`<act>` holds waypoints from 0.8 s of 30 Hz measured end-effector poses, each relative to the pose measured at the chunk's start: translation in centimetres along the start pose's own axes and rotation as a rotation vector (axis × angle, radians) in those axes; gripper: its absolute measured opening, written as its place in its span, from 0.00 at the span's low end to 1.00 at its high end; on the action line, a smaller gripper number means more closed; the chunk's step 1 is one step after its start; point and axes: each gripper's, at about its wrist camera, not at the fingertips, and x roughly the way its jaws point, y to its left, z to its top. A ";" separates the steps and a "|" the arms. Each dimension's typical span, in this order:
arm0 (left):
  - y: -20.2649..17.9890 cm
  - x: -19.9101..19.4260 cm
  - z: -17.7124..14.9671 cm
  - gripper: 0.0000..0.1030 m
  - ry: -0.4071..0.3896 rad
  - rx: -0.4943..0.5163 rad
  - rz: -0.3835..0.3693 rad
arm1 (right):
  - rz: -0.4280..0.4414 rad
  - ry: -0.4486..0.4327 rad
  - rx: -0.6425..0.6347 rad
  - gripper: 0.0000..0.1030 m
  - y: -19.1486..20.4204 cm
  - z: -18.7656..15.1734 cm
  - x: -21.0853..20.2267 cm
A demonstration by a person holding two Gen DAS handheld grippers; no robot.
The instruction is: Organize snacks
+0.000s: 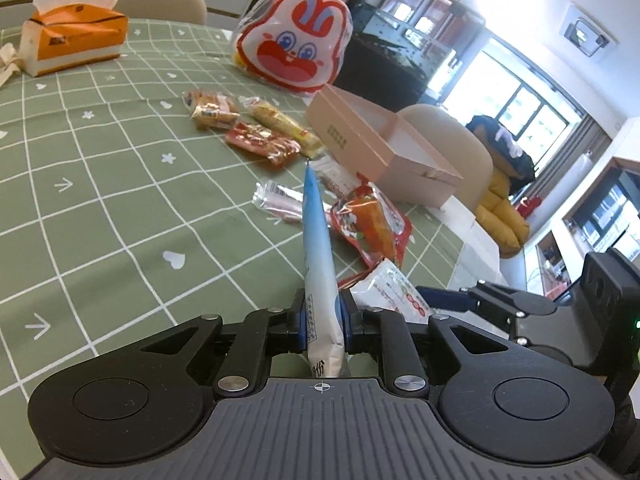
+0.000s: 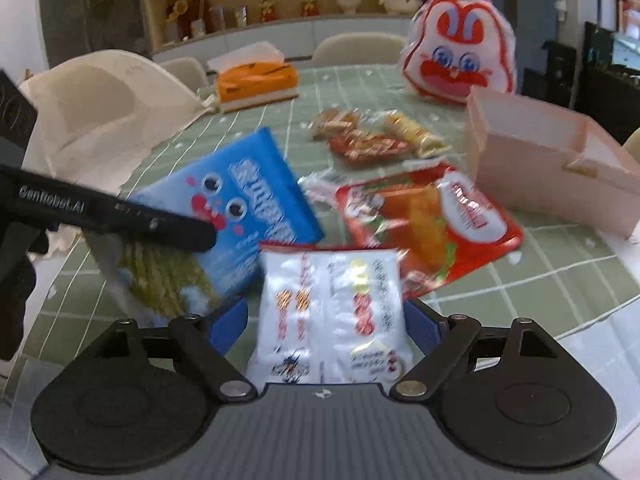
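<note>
Two grippers are mine: my left gripper [image 1: 324, 320] has its jaws clamped on one blue snack bag [image 2: 236, 208], held edge-on above the surface [image 1: 100, 200]. My right gripper [image 2: 326, 320] has jaws spread wide around one white packet [image 2: 328, 312], not squeezing it. Ahead of the jaws lie one red pouch [image 2: 428, 220], three small wrapped snacks [image 2: 376, 136] and one open pink box [image 2: 552, 168].

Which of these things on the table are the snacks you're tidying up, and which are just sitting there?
For the job:
- blue snack bag, pinched in the left gripper
- white snack packet, between the open right gripper fingers
- red snack pouch
- small wrapped snacks
- pink box

Just lying about:
- orange tissue box
- bunny bag
- chairs
</note>
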 end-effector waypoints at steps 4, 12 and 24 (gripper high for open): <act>0.0 -0.3 0.0 0.19 0.003 -0.001 -0.004 | -0.039 0.010 -0.066 0.74 0.8 -0.1 0.1; -1.3 -0.8 0.0 0.18 -0.004 0.005 -0.027 | -0.058 -0.069 -0.127 0.74 0.5 0.8 -3.2; -8.1 3.2 0.7 0.18 0.111 -0.014 -0.167 | -0.160 -0.142 0.034 0.74 -8.4 -0.2 -6.8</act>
